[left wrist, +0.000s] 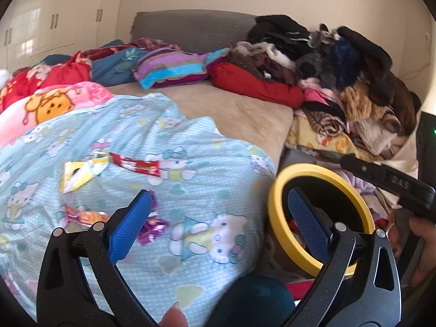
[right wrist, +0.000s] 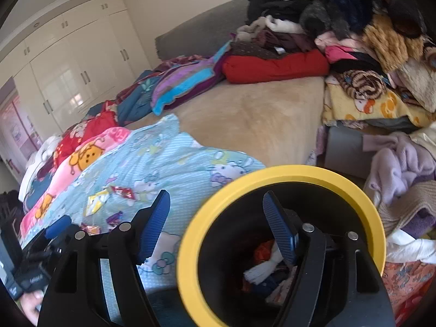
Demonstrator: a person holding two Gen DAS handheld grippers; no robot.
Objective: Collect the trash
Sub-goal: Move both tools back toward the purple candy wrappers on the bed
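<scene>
Nearest, the yellow-rimmed bin (right wrist: 283, 248) is kept beside the bed, probably so wrappers can be dropped straight in; the right gripper (right wrist: 218, 229) is held over its rim, jaws apart and empty. The left gripper (left wrist: 218, 218) is spread wide, empty. Just beyond its left finger a purple wrapper (left wrist: 152, 224) lies on the blue quilt (left wrist: 207, 152); farther left, a yellow wrapper (left wrist: 81, 173) and red wrapper (left wrist: 136, 163).
</scene>
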